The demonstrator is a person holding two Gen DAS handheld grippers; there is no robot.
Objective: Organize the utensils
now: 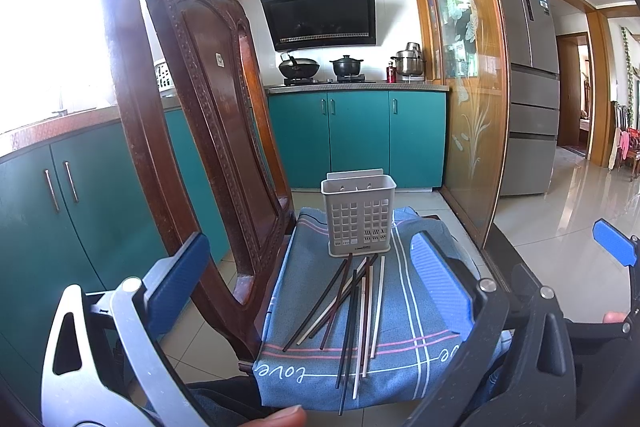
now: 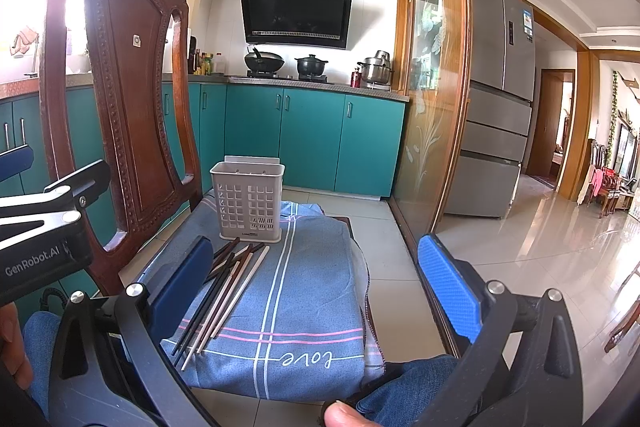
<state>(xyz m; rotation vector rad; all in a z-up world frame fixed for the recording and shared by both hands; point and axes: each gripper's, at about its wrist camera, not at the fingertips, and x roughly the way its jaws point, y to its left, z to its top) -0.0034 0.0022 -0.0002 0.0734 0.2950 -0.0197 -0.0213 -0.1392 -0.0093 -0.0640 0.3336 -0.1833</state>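
Home kitchen: teal cabinets [image 1: 358, 137], range hood [image 1: 320, 13], stove pots [image 1: 346, 65], fridge [image 1: 528, 79].

Both grippers are fitted with blue textured pads [image 2: 450, 287] on black arms joined by round silver bolts [image 2: 495, 286]. On the left gripper [image 1: 312, 275] one arm is of bare silver metal [image 1: 132, 347]. "GenRobot.AI" is printed in white [image 2: 32, 265] on a black body. Blue jeans [image 2: 404, 383] are worn.

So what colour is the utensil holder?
Light grey holder with grid cut-outs, clearest in the right wrist view.
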